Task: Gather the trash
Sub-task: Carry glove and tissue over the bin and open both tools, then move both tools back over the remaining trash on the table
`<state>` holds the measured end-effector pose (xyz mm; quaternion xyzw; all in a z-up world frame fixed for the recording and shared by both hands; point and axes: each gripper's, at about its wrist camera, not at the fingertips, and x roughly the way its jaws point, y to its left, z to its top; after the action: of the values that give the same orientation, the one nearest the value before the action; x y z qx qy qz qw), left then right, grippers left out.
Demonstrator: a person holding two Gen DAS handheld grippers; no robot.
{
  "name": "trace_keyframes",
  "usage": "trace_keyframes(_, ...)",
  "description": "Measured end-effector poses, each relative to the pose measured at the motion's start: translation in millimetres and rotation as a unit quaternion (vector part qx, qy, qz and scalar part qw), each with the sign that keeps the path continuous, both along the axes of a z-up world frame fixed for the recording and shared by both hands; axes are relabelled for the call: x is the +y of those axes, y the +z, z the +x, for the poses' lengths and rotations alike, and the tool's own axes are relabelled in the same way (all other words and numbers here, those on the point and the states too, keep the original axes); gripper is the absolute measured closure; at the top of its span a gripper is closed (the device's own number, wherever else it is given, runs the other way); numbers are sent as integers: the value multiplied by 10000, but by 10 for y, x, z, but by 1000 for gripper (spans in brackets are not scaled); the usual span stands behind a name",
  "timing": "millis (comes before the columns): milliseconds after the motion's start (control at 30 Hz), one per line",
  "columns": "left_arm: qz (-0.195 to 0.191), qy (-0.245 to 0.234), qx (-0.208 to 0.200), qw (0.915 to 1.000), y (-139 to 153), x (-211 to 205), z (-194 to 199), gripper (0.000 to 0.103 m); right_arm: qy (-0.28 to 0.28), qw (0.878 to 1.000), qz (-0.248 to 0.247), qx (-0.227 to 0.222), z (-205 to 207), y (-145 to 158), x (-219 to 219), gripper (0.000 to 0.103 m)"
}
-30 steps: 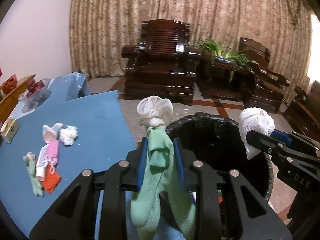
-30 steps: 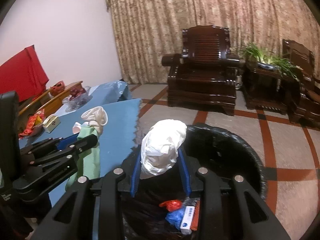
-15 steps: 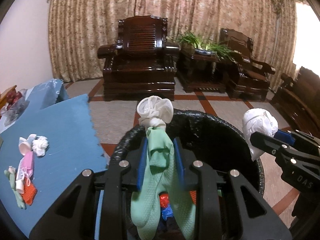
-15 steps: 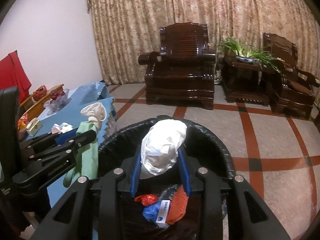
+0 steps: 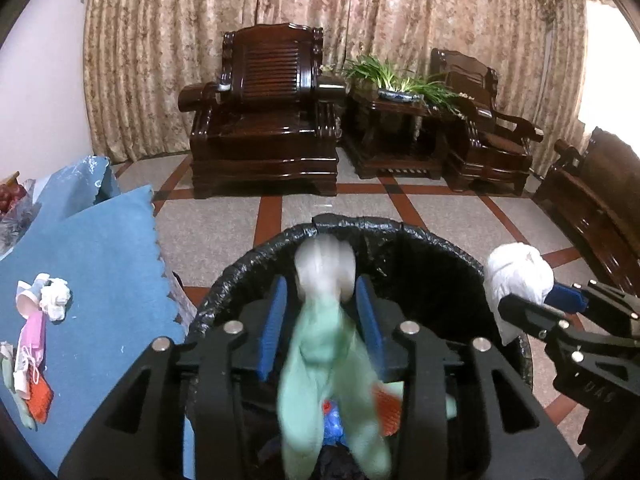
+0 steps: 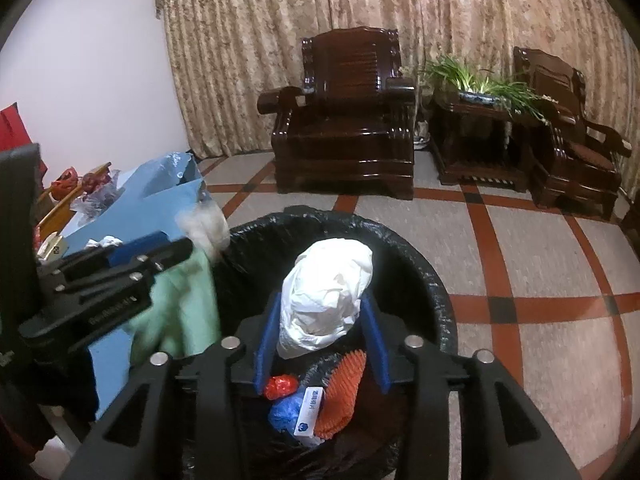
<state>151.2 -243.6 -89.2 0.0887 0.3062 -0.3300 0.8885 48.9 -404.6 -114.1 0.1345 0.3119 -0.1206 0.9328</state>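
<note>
You are holding two grippers over one black-lined trash bin (image 6: 436, 300). Your left gripper (image 5: 322, 312) is opening, and one blurred green glove (image 5: 324, 364) is slipping between its parted pads. Your right gripper (image 6: 322, 326) is opening around one white crumpled bag (image 6: 326, 300), which is touching its left pad. Several scraps are lying on the blue counter (image 5: 100, 264). Writing on the gripper bodies is too blurred to read.
</note>
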Motion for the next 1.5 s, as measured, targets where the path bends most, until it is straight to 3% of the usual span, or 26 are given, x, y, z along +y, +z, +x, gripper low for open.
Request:
trace_keyframes(33,-12,12,-19,10000,10,3,1,54,-3,10000,6,12,4,-6,-6,60)
trace_keyframes(133,-43,97,-88,9999,48,68,22,46,-50,10000,21,-15,4,3,-15,43)
trace_keyframes(200,-86,211,-121,9997,79,161,46,38,-86,9999,-4,-72,-9,20,-1,21)
trace_keyframes(367,-92,518,-255,9983,174,423,86,16,-74,9998,-81,-145,-6,62,40,6)
trace_keyframes(900,-17,1679,-349,9852,302,1578,150,12,709,9970,-111,-298,338,227,718,6)
trace_keyframes(1500,217,2969,-593,9528,273,2911,197,12,1839,9813,-213,-532,1053,332,1879,6)
